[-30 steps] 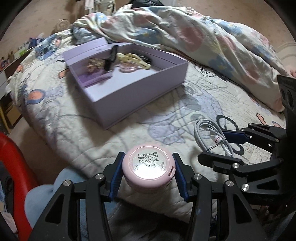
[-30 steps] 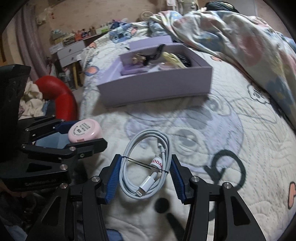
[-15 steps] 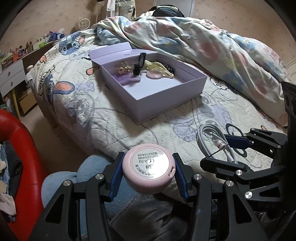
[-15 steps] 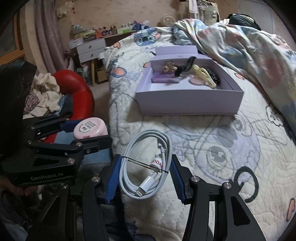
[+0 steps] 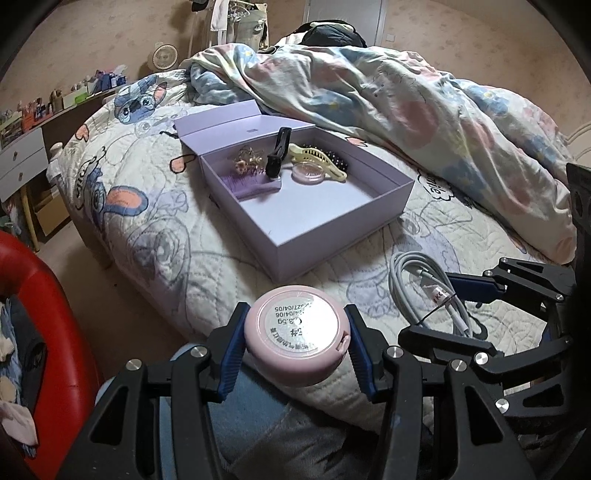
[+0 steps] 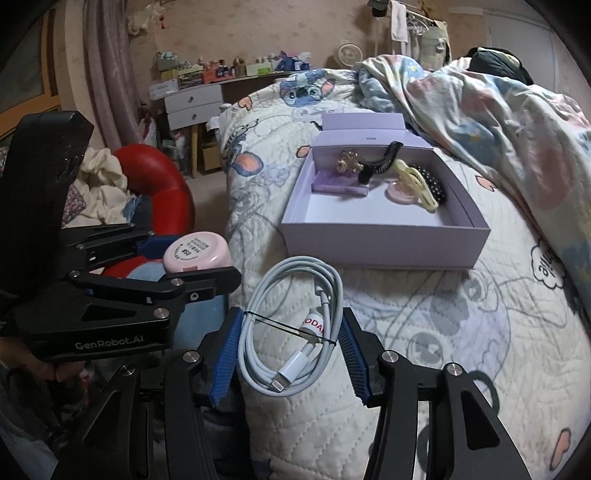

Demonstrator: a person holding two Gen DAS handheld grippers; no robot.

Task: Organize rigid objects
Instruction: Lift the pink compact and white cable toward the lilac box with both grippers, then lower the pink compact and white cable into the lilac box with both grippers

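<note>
Quilted bed (image 5: 140,229) carried a lilac box (image 5: 332,229) beyond both claws; left claw (image 5: 295,345) pinched a pink compact (image 5: 297,341), right claw (image 6: 288,350) pinched a coiled cable (image 6: 291,325).

This is a lived-in bedroom in a home. Ahead of each claw spreads a bed (image 5: 155,236) covered by a quilted cartoon-print bedspread, with a rumpled pastel duvet (image 5: 424,110) heaped at its far side. Beyond the bed, to the left, a counter (image 6: 236,79) crowded with small bottles and boxes stands over white drawers (image 6: 192,107). A small fan (image 6: 349,54) and hanging clothes (image 6: 400,26) line the papered wall.
</note>
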